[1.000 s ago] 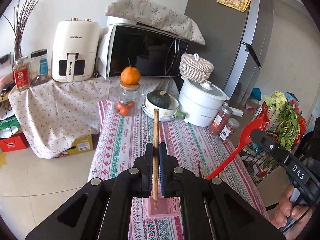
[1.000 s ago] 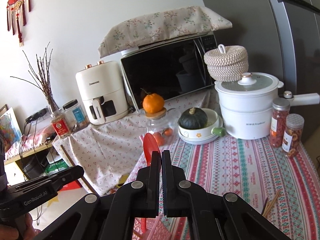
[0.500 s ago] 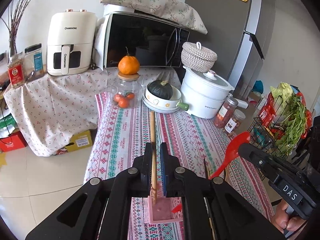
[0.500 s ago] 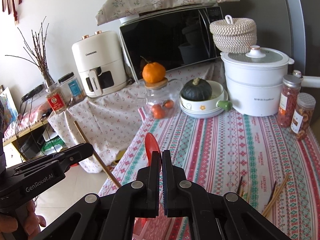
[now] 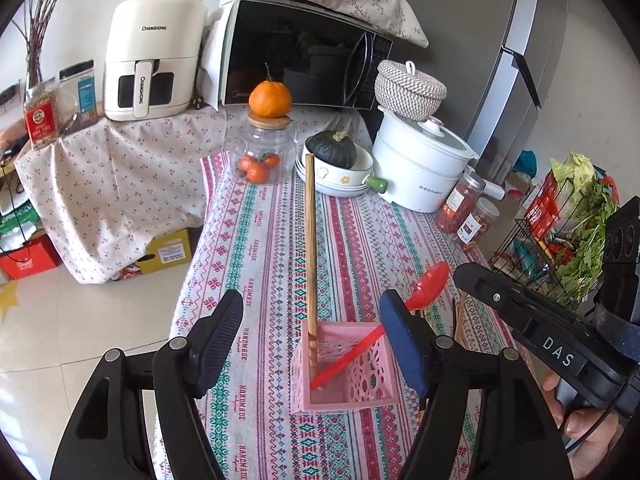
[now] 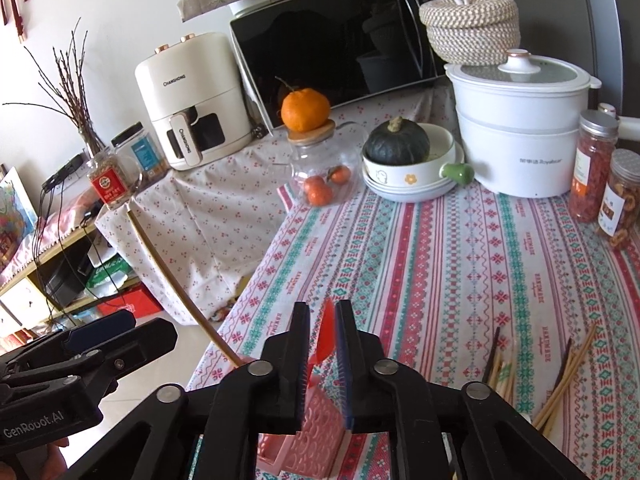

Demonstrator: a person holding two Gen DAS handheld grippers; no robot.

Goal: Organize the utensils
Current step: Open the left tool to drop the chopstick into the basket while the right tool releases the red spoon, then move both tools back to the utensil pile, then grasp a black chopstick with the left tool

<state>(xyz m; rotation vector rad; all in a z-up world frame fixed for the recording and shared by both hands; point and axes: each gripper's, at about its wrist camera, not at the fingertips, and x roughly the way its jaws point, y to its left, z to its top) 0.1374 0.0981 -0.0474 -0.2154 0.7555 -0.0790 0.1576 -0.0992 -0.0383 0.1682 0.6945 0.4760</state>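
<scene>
Two utensils are seen standing in the pink holder point(image 5: 345, 364) in the left wrist view: a wooden chopstick point(image 5: 310, 240), nearly upright against the holder's far left corner, and a red spoon point(image 5: 404, 312), leaned to the right with its bowl out over the rim. The holder is set on the striped tablecloth point(image 5: 272, 240) near the table's front edge. The left gripper point(image 5: 312, 344) is spread wide, its fingers point(image 5: 218, 332) placed on either side of the holder and touching neither utensil. At the right edge the right gripper point(image 5: 472, 276) is seen from the side, close to the spoon's bowl. Farther back, a glass jar point(image 5: 262, 156) topped by an orange, a bowl with a dark squash point(image 5: 332, 150) and a white pot point(image 5: 420, 168) are lined up.

In the right wrist view, the right gripper point(image 6: 323, 344) is shown with its jaws narrowly parted; the red spoon point(image 6: 326, 336) is seen edge-on in the gap, and whether it is touched by the pads cannot be told. The pink holder point(image 6: 316, 432) lies just below the fingers. The chopstick point(image 6: 180, 292) is slanted up to the left from the holder. Loose chopsticks point(image 6: 560, 384) are scattered on the tablecloth point(image 6: 440, 260) to the right. The left gripper point(image 6: 100, 344) is visible at the lower left.
</scene>
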